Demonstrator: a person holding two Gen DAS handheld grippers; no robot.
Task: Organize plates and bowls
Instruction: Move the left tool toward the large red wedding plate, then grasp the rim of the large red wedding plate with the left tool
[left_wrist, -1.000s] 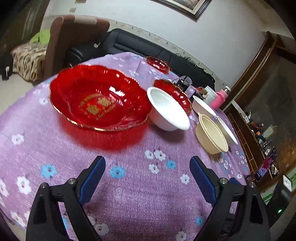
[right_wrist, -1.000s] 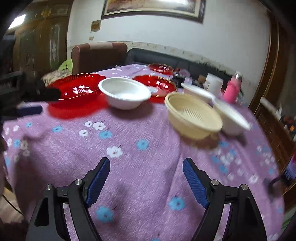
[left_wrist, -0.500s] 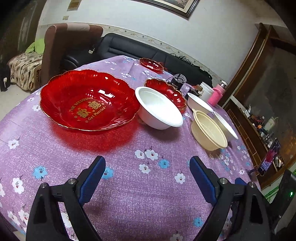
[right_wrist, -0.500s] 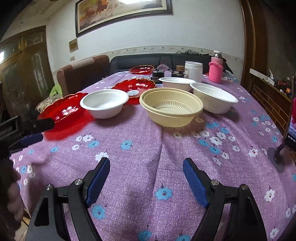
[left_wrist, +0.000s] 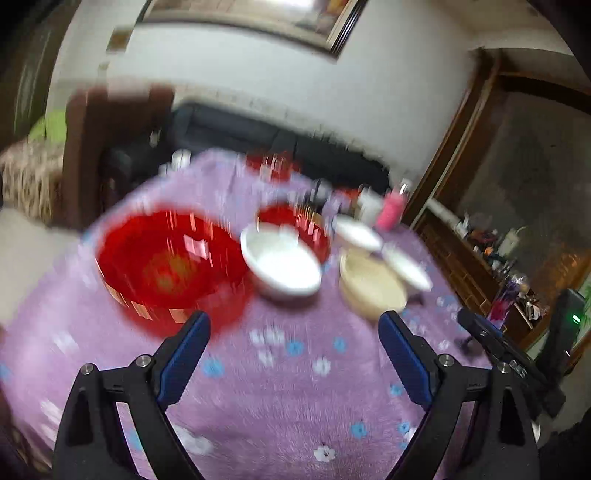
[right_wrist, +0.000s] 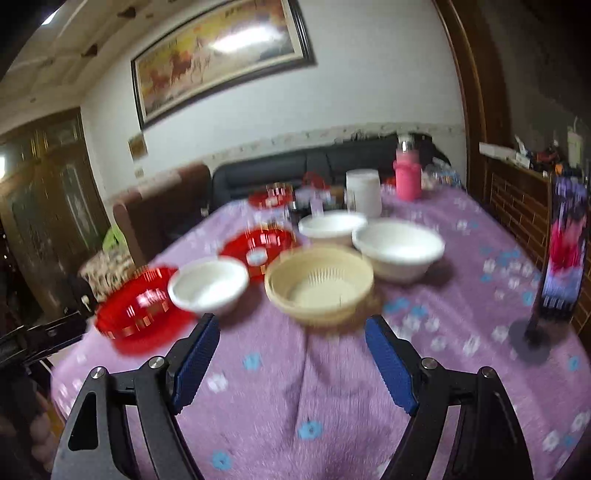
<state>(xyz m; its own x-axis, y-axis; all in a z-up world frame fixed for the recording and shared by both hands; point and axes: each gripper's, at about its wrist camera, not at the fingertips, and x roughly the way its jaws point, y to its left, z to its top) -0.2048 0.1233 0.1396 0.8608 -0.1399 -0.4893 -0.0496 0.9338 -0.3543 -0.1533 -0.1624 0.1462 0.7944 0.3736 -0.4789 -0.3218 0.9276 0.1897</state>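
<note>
A large red plate (left_wrist: 166, 266) (right_wrist: 138, 306) lies at the left of the purple flowered table. Beside it stand a white bowl (left_wrist: 282, 266) (right_wrist: 208, 286), a smaller red plate (left_wrist: 295, 225) (right_wrist: 260, 245), a beige strainer bowl (left_wrist: 371, 284) (right_wrist: 319, 284) and two more white bowls (right_wrist: 399, 251) (right_wrist: 332, 227). A third red plate (right_wrist: 271, 197) sits far back. My left gripper (left_wrist: 293, 332) and right gripper (right_wrist: 291, 339) are both open and empty, held back above the table's near side. Both views are blurred.
A white container (right_wrist: 364, 194), a pink bottle (right_wrist: 408, 177) and small jars stand at the table's back. A phone on a stand (right_wrist: 563, 258) is at the right edge. A brown chair (right_wrist: 162, 206) and a black sofa (right_wrist: 295, 162) lie behind the table.
Both grippers have drawn back and tilted up, so the dishes look farther off and more wall shows. The dishes have not moved. Both grippers remain open.
</note>
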